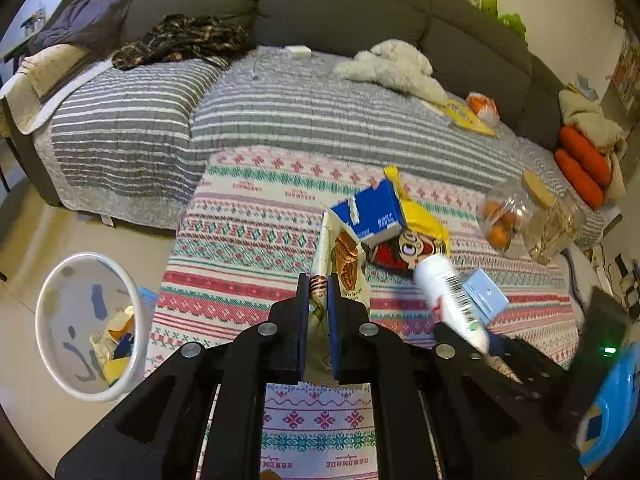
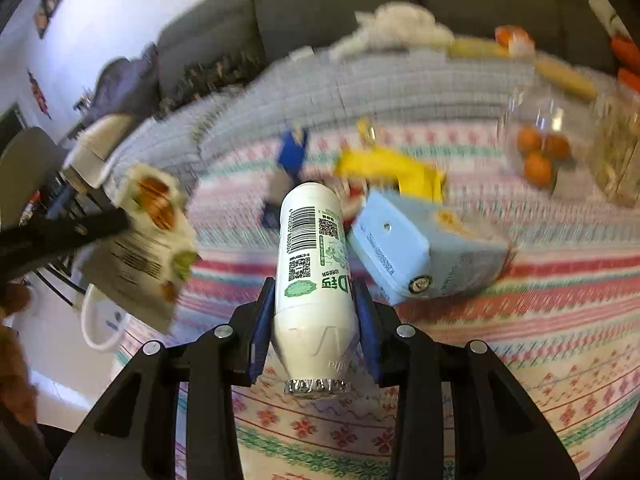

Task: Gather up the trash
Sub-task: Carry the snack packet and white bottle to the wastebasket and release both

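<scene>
My left gripper [image 1: 319, 284] is shut on a cream nut-snack wrapper [image 1: 344, 256], lifted off the patterned tablecloth [image 1: 240, 240]. The right wrist view shows the same wrapper [image 2: 152, 216] hanging at the left. My right gripper [image 2: 316, 292] is shut on a white bottle [image 2: 312, 232], with both blue pads against its sides and the foil-sealed mouth toward the camera. A light blue carton [image 2: 416, 252] lies just right of the bottle. A dark blue carton [image 1: 372, 216] and a yellow cartoon wrapper [image 1: 420, 232] lie beyond. The white trash bin [image 1: 52, 280] stands on the floor at the left with scraps inside.
A bag of oranges [image 1: 500, 224] and a glass jar with a wooden lid [image 1: 552, 224] stand at the table's right. Behind the table is a grey sofa [image 1: 340, 12] with a striped cover, clothes and a white plush toy [image 1: 396, 64].
</scene>
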Motion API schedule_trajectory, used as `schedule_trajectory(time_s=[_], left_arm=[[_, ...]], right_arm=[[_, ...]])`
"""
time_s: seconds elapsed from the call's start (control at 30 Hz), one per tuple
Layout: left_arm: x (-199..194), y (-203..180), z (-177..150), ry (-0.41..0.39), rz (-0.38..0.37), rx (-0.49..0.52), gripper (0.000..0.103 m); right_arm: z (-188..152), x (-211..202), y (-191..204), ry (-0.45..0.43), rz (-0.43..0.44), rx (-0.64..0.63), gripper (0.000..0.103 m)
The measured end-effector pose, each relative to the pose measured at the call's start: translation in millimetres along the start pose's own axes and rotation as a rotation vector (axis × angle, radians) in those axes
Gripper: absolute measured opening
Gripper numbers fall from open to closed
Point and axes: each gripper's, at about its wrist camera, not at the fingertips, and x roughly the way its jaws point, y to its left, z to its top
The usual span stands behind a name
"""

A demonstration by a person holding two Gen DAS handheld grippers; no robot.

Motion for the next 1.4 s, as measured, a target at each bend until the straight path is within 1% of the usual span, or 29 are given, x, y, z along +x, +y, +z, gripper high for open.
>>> schedule_trajectory(time_s=[0.17,0.3,0.47,0.7,0.87,1.17,1.4], left_arm=[[-9.2,-0.3,0.0,-0.024,-0.011,0.004,0.008],[-13.9,-1.2,-2.6,-0.043,-0.009,0.017,0.008],[-19.4,2.0,-5.6,-0.056,-0.016,0.022,0.008],[-27.0,15.6,-9.8,-0.070,-0.003,0.025,0.008],[-37.3,35.1,-11.2,-0.090,0.019,0.006,0.008],[-51.0,83.7,-13.9,-0.100,0.087,-0.057,0.008],[-62.5,134.7,-17.0,-0.097,0.153,-0.121,0.008]], right_arm=[[11.6,-32.3,2.9,-0.104,0.003,-0.005,0.038],[20.6,-48.9,4.1,-0.177,-0.028,-0.006,0.038],[22.7,-63.8,7.2,-0.226,-0.050,-0.011,0.038],[15.2,-70.1,25.9,-0.249,-0.082,-0.051,0.038],[10.4,-71.1,45.8,-0.264,-0.080,-0.073,0.038],[2.2,-54.2,93.4,-0.233,-0.009,-0.081,0.038],[-1.8,-36.9,151.5,-0.213,0.056,-0.142,0.038]])
